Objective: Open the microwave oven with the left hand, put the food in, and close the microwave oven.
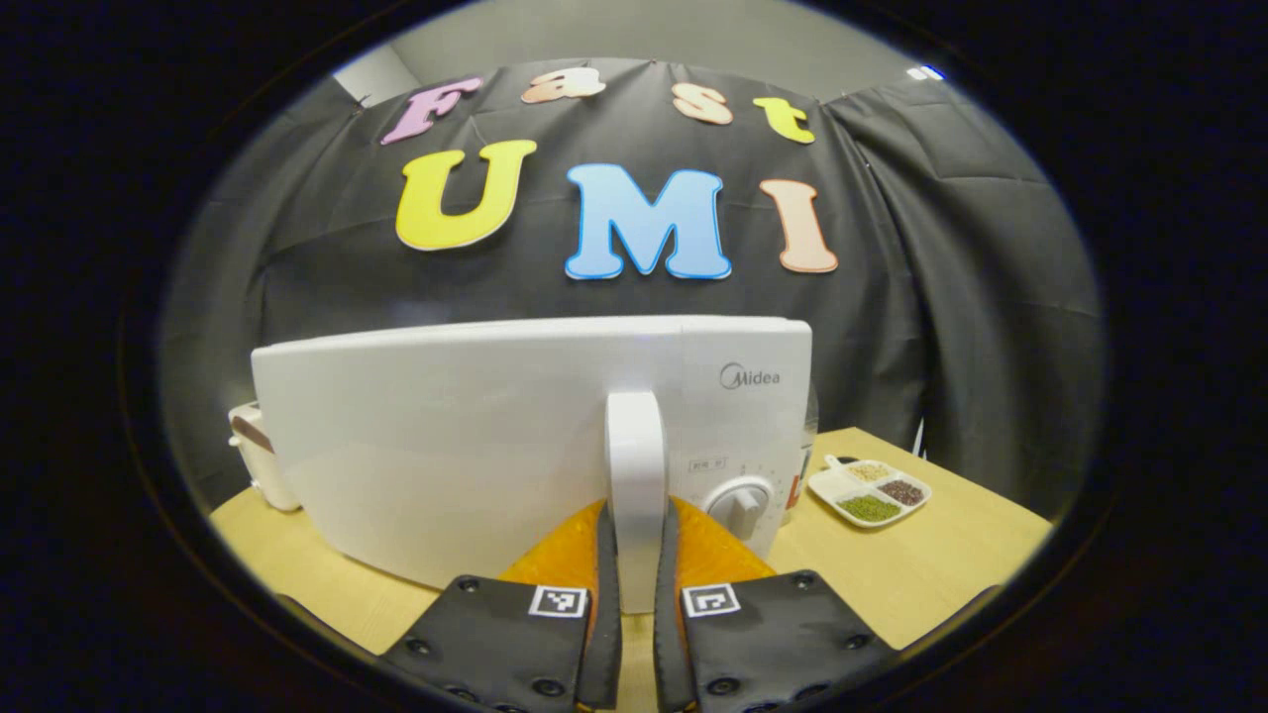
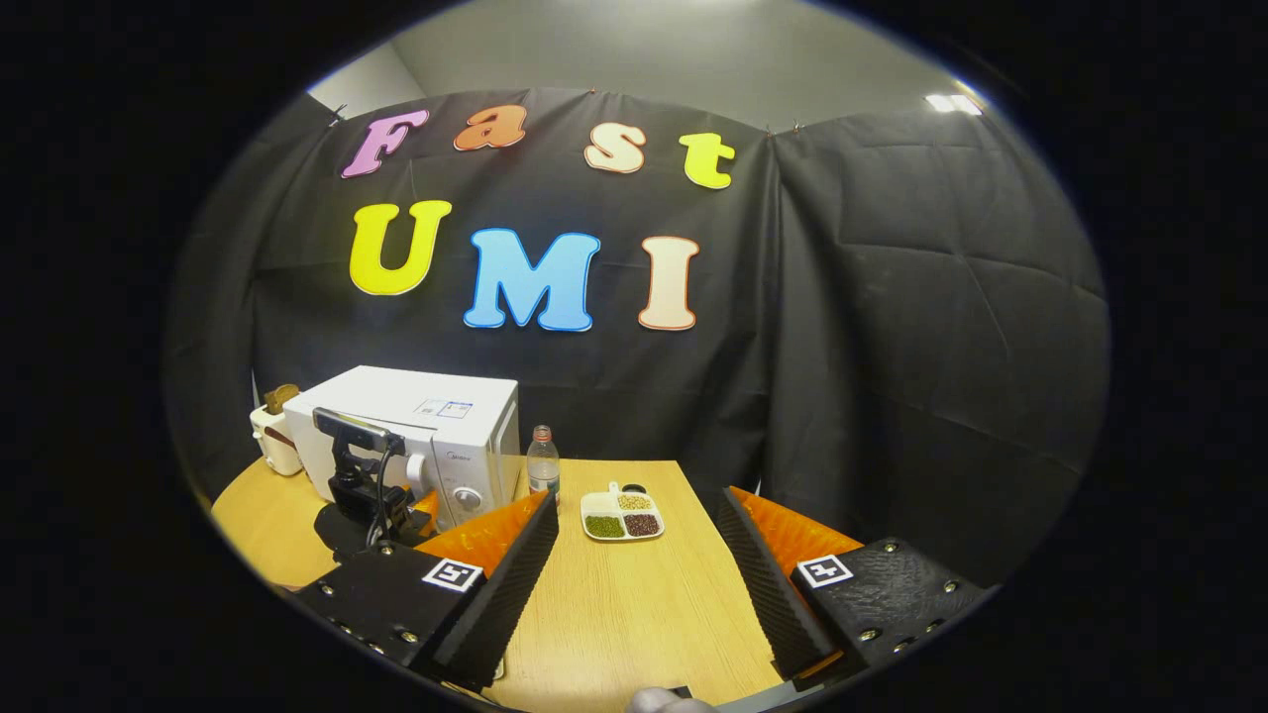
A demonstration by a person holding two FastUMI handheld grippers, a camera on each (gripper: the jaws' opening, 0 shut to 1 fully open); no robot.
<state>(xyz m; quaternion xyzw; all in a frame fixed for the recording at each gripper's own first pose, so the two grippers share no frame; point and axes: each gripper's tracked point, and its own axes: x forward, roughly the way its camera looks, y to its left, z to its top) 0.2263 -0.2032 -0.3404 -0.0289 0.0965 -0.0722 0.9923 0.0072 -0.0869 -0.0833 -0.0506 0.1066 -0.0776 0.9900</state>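
At the frame's bottom centre, the left tool (image 1: pixel 635 555) grips the white microwave (image 1: pixel 446 436) door's upright handle (image 1: pixel 635 465), food tray (image 1: pixel 870 492) at right.

White microwave (image 1: pixel 475 436), pale wooden table (image 2: pixel 634 604), green, brown, beige grains (image 2: pixel 622 515).

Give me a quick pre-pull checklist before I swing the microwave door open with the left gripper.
1. Left gripper closed on the door handle: ok, both fingers flank it.
2. Microwave door: shut, not yet opened.
3. Right gripper ready for food: ok, open, holding nothing.
4. Food dish in place on the table: ok, right of the microwave.
5. Bottle clear of door swing: cannot tell.
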